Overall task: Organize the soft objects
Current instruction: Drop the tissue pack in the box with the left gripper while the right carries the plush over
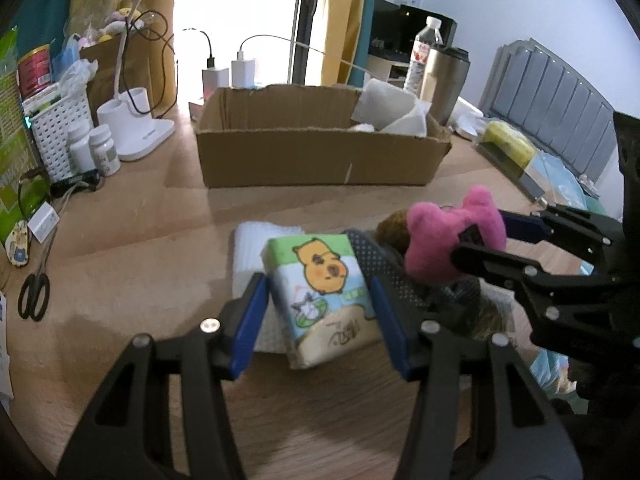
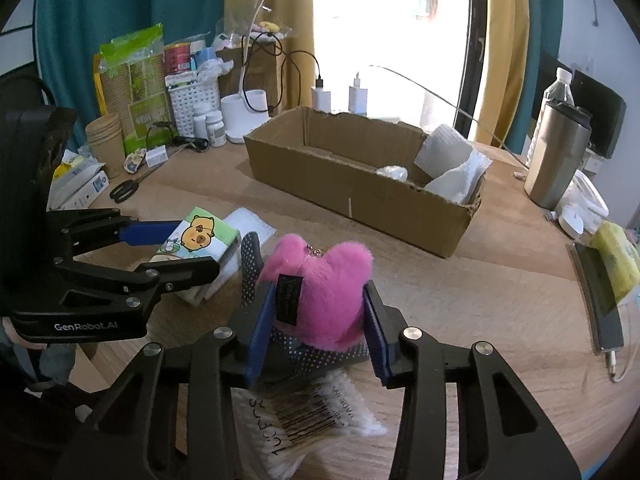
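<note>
My left gripper [image 1: 320, 312] is shut on a tissue pack [image 1: 326, 296] with a cartoon capybara print, tilted just above a white folded cloth [image 1: 250, 252]. The pack also shows in the right wrist view [image 2: 196, 240]. My right gripper [image 2: 316, 316] is shut on a pink plush toy [image 2: 320, 284], held over a dotted dark cloth [image 2: 250, 264] and a white fluffy item with a barcode tag [image 2: 312, 416]. The plush also shows in the left wrist view [image 1: 452, 240]. An open cardboard box [image 1: 320, 152] stands behind on the table, holding white paper rolls [image 1: 388, 108].
Along the left are scissors [image 1: 34, 292], pill bottles [image 1: 104, 150], a white basket [image 1: 60, 128] and a lamp base [image 1: 140, 132]. A steel tumbler [image 2: 556, 156], a water bottle [image 2: 558, 88], a phone [image 2: 600, 304] and a yellow sponge [image 2: 616, 260] are at the right.
</note>
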### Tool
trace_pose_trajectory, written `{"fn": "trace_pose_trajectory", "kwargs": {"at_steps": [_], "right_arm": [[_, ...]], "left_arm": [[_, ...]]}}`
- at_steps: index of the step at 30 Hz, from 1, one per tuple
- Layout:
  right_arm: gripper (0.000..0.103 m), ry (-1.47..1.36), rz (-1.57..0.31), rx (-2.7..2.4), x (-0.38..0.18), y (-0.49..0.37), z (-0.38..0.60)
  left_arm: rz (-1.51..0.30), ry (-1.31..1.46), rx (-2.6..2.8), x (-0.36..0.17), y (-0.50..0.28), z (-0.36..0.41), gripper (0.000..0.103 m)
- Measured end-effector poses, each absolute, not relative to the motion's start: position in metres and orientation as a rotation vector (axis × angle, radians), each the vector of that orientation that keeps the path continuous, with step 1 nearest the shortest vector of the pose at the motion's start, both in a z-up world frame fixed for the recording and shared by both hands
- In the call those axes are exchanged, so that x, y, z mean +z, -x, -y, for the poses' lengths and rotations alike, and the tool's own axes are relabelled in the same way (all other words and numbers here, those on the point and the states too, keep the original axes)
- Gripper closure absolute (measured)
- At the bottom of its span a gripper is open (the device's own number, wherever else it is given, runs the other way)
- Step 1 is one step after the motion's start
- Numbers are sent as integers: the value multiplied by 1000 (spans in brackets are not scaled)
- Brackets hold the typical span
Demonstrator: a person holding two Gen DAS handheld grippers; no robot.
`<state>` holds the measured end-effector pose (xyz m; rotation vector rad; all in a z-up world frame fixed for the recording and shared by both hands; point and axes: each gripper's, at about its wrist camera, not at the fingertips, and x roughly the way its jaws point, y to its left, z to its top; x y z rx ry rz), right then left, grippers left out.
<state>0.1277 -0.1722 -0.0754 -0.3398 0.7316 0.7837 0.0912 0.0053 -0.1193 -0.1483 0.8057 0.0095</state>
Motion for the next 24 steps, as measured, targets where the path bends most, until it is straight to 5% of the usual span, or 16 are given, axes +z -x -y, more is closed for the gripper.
{"fn": "trace_pose_trajectory", "kwargs": {"at_steps": [24], "right_arm": [[59, 303, -660, 798, -41, -148, 171]], "left_arm": [[-723, 162, 14, -87, -104, -26, 48]]}}
